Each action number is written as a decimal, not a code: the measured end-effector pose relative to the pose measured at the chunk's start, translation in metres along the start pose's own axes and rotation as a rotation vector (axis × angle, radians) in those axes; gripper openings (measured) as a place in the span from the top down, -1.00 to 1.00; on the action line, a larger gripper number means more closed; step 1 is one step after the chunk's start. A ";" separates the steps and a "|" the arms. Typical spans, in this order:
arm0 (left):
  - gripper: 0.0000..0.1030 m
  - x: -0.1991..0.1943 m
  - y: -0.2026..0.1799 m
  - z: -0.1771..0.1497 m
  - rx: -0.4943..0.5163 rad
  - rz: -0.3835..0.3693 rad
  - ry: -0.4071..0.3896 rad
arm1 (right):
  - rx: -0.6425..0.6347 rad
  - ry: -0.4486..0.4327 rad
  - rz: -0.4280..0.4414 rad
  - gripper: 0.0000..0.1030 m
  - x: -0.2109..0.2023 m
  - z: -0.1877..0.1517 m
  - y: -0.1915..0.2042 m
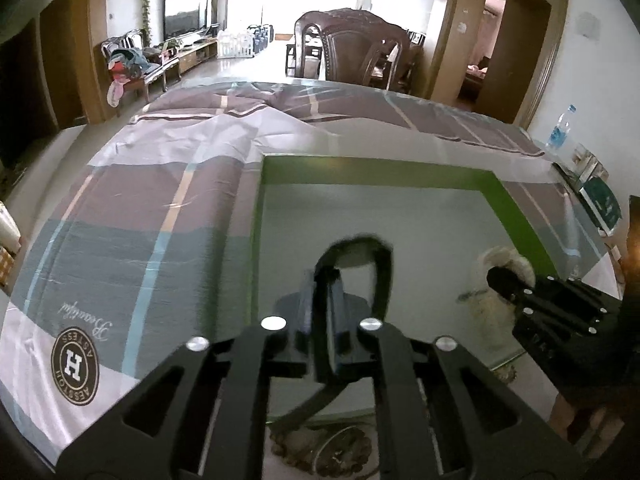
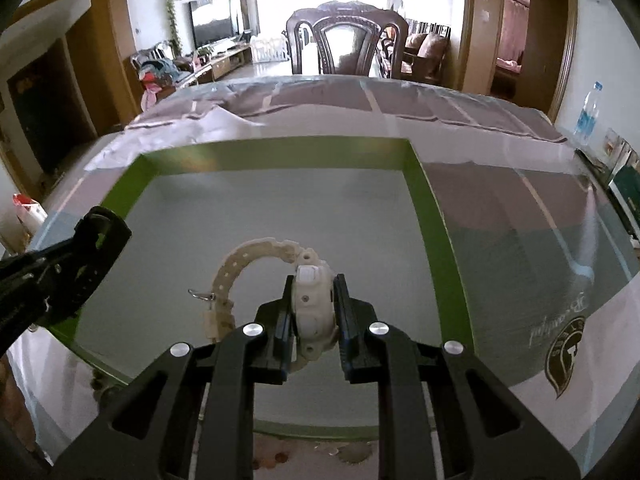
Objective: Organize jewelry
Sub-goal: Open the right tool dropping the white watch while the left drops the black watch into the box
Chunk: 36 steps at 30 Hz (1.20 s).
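A shallow box with green walls (image 1: pixel 380 172) and a grey floor lies on the table, its far wall (image 2: pixel 272 156) also showing in the right wrist view. My left gripper (image 1: pixel 322 280) is shut on a black watch (image 1: pixel 360 246), whose strap loops up beyond the fingertips. My right gripper (image 2: pixel 314 284) is shut on a cream watch (image 2: pixel 314 312), gripping its case; the strap (image 2: pixel 256 252) curls away to the left with the buckle end hanging. Both grippers hover over the box's near part. The right gripper (image 1: pixel 504 280) and left gripper (image 2: pixel 102 226) each show at the other view's edge.
A plaid cloth with a round logo (image 1: pixel 76 364) covers the table. A water bottle (image 2: pixel 588 112) and green books (image 1: pixel 600 200) stand at the right edge. A dark wooden chair (image 2: pixel 344 40) stands behind the far edge. The table's near edge lies just under the grippers.
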<state>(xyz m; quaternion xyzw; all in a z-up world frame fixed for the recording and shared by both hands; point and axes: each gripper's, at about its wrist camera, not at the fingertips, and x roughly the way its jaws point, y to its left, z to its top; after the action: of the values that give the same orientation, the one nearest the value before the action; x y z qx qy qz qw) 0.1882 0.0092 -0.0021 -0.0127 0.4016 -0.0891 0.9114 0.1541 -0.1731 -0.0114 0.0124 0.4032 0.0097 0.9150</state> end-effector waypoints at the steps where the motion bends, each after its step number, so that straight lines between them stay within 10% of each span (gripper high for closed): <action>1: 0.58 -0.001 0.000 -0.001 0.002 0.002 -0.003 | -0.001 -0.015 -0.001 0.39 -0.006 -0.002 0.002; 4: 0.36 -0.014 0.002 -0.006 0.013 0.020 -0.033 | -0.011 -0.093 -0.017 -0.01 -0.041 -0.006 0.000; 15: 0.24 -0.058 0.014 -0.090 0.049 0.069 0.003 | -0.028 0.019 0.012 -0.01 -0.072 -0.083 -0.017; 36: 0.03 -0.024 0.000 -0.121 0.083 0.059 0.130 | -0.102 0.158 0.059 -0.02 -0.037 -0.116 0.027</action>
<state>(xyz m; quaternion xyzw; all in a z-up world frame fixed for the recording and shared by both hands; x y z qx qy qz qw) 0.0836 0.0188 -0.0660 0.0429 0.4562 -0.0795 0.8853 0.0432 -0.1457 -0.0620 -0.0231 0.4727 0.0581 0.8790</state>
